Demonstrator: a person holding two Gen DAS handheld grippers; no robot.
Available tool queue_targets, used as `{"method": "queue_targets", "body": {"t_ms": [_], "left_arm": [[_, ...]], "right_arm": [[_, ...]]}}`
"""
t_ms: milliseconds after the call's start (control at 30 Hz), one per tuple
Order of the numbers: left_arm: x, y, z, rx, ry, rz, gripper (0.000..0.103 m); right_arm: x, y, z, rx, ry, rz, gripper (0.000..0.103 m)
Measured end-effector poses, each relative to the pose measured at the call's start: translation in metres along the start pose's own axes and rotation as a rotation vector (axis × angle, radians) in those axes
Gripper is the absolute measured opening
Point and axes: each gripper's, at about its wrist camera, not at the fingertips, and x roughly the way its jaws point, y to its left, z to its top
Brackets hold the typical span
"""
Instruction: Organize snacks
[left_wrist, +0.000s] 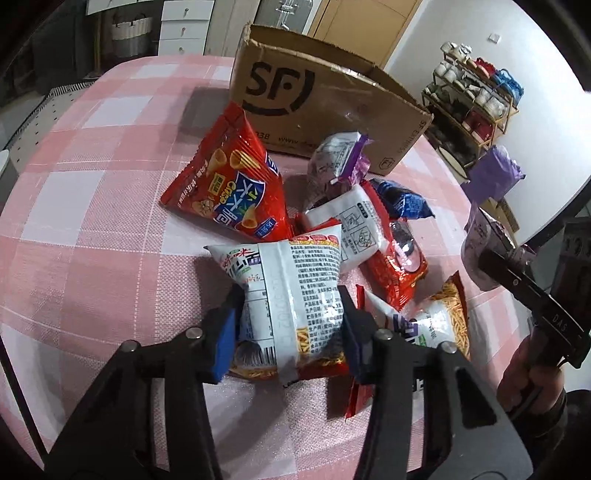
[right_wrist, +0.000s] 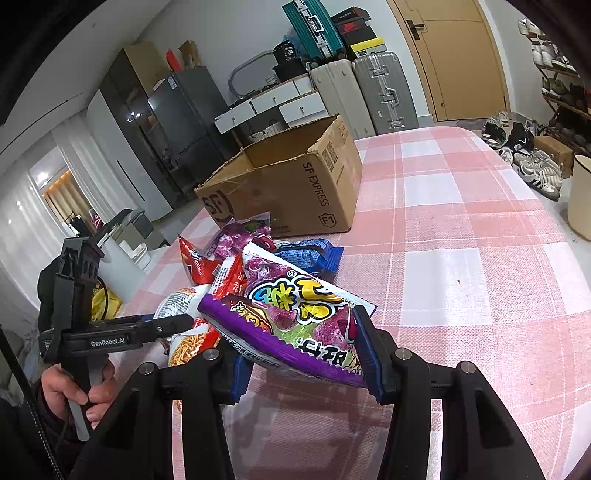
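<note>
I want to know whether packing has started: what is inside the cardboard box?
The cardboard box stands open behind the snack pile. Only bare inner walls near its rim show in the right wrist view; the near wall hides its floor, so any contents cannot be seen.
</note>
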Motion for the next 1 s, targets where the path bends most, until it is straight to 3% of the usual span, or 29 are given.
{"method": "queue_targets", "body": {"t_ms": [633, 1000], "left_arm": [[-0.053, -0.002, -0.012, 0.03, -0.089, 0.004, 0.043], [-0.091, -0.015, 0.011, 0.089, -0.152, 0.034, 0.044]], "right_arm": [[-0.032, 0.034, 0.006, -0.04, -0.057, 0.025, 0.049], [-0.06, 0.061, 0.024, -0.1, -0.109, 0.048, 0.049]]}}
